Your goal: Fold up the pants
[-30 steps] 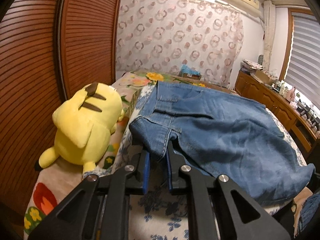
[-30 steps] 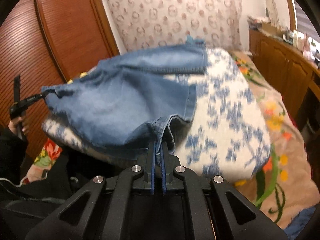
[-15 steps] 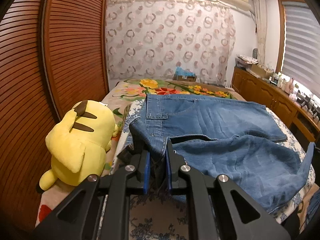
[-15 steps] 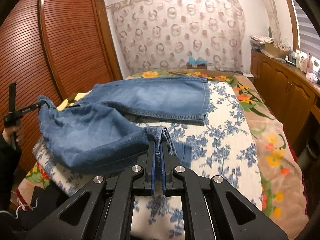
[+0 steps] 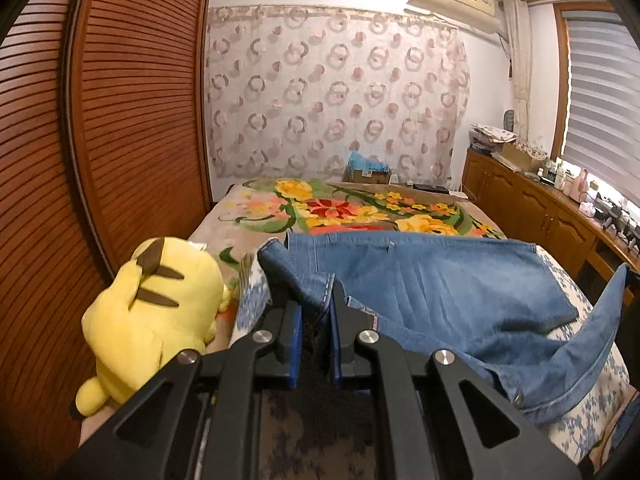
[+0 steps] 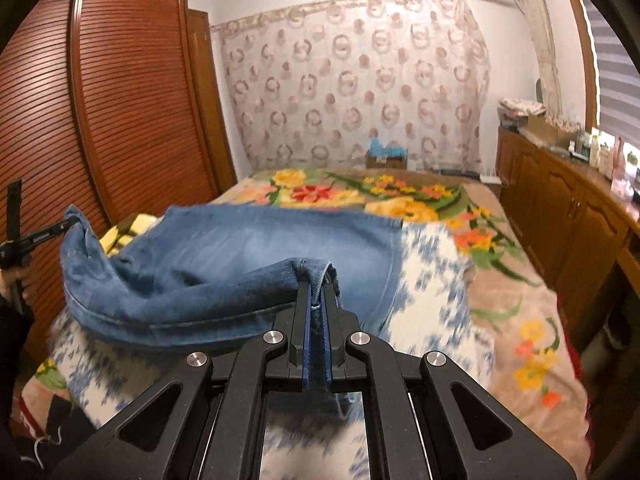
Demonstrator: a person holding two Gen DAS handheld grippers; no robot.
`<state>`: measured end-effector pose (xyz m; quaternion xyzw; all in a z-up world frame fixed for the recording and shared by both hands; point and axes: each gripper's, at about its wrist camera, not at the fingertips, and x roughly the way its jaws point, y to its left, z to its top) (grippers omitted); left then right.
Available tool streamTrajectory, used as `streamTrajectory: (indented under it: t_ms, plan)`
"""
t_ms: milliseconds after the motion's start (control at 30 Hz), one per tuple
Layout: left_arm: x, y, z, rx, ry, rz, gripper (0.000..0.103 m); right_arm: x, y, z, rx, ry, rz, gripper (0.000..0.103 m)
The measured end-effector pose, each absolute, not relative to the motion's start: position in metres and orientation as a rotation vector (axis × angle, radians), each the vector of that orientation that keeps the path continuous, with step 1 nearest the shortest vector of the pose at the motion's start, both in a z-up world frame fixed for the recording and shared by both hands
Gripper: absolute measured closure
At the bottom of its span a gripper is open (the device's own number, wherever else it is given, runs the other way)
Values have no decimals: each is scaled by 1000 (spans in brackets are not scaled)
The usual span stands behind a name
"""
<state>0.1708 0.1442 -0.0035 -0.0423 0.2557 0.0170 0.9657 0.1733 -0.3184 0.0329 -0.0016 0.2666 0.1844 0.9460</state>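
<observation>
change: jeans (image 5: 432, 292) near half carried up and forward over the far half
left gripper (image 5: 316, 312): clamped on waist corner
right gripper (image 6: 316, 300): clamped on hem
location: jeans on blue-floral blanket (image 6: 432, 280), beside Pikachu plush (image 5: 156, 304)
progress: first fold midway; laying down and further folds left

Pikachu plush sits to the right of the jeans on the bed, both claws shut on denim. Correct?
Not quite. The left wrist view shows the Pikachu plush left of the jeans, by the wardrobe. Left claw and right claw are both shut on denim.
</observation>
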Motion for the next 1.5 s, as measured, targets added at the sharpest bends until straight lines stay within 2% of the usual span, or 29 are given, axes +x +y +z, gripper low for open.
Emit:
streamTrajectory:
  t_ms: [467, 833, 1167, 1333, 1500]
  plan:
    - [236, 143, -22, -84, 550, 37, 96, 237, -317, 10, -14, 602, 340, 101]
    - [301, 145, -1, -55, 513, 41, 96, 267, -315, 46, -73, 505, 281, 101]
    - [353, 146, -3, -42, 532, 54, 96, 318, -310, 52, -105, 486, 216, 101]
    - [375, 146, -14, -39, 564, 62, 96, 350, -304, 41, -142, 519, 179, 101]
    - [388, 143, -35, -12, 626, 56, 92, 384, -300, 6, -171, 627, 152, 101]
